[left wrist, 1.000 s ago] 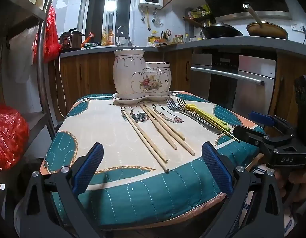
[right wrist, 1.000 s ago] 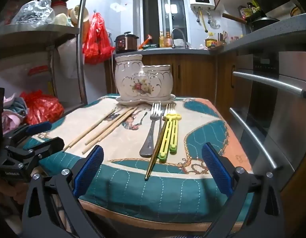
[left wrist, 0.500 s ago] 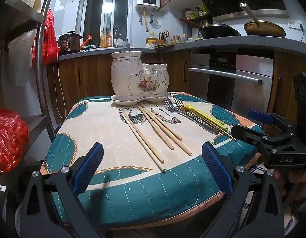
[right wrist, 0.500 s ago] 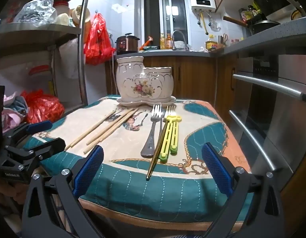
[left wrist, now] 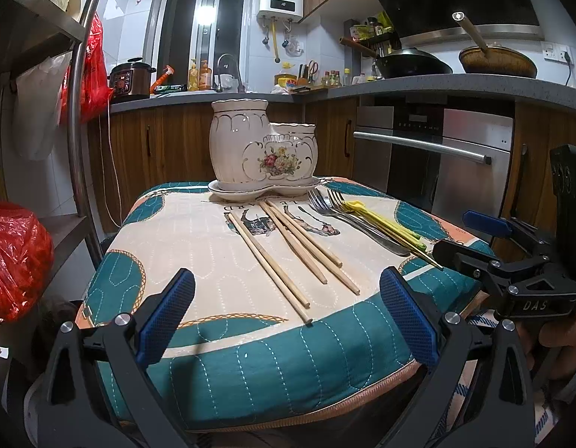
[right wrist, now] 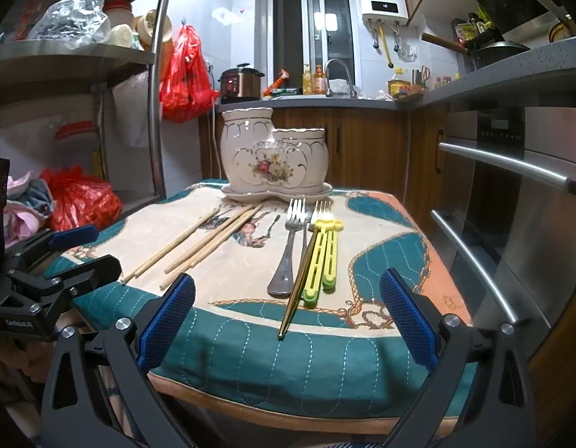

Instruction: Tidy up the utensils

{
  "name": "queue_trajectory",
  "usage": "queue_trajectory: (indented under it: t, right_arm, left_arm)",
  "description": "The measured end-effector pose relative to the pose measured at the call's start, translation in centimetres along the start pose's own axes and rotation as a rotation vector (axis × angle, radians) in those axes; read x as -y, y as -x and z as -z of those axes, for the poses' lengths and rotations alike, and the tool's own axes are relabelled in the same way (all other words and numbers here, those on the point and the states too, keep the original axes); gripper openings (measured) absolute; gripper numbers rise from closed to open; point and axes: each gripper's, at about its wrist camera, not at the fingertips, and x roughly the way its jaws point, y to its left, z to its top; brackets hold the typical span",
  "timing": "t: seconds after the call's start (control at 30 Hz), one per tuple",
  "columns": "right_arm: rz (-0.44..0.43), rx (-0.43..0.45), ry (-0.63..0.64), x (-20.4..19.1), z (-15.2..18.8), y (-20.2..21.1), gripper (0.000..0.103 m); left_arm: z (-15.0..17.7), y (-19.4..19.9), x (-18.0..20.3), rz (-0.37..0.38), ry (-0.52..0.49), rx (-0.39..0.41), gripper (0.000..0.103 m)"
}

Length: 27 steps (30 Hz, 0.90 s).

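Note:
A cream two-pot ceramic utensil holder point(left wrist: 262, 155) point(right wrist: 275, 158) stands on its saucer at the far end of a small cushioned table point(left wrist: 176, 239) point(right wrist: 385, 257). In front of it lie several wooden chopsticks point(left wrist: 288, 248) point(right wrist: 202, 244), a silver fork point(left wrist: 347, 220) point(right wrist: 288, 250), a gold fork point(right wrist: 303, 268) and yellow plastic utensils point(left wrist: 385, 224) point(right wrist: 323, 254). My left gripper point(left wrist: 288, 317) is open and empty at the near edge, in line with the chopsticks. My right gripper point(right wrist: 288, 317) is open and empty at the near edge, in line with the forks.
A metal shelf rack point(right wrist: 153, 86) and red bags point(left wrist: 15, 257) stand to the left. An oven with steel handles point(right wrist: 504, 164) is close on the right. Wooden cabinets and a worktop point(left wrist: 213, 97) lie behind the table.
Both grippers have tilted and shifted slightly; the table sits a little lower in the views. Nothing has been picked up.

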Motion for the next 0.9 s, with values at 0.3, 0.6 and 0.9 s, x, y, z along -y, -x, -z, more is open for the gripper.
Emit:
queue_trajectory:
  t: [0.3, 0.6, 0.9]
  right_arm:
    - [0.000, 0.006, 0.000, -0.02, -0.03, 0.26, 0.098]
    - [-0.001, 0.008, -0.001, 0.02, -0.02, 0.27, 0.098]
    - [0.002, 0.005, -0.007, 0.10, -0.02, 0.21, 0.098]
  left_arm:
    - [-0.02, 0.10, -0.02, 0.004, 0.004, 0.001, 0.098]
    - [-0.05, 0.17, -0.17, 0.007, 0.009, -0.002, 0.098]
    - [-0.03, -0.36, -0.10, 0.008, 0.013, -0.016, 0.098]
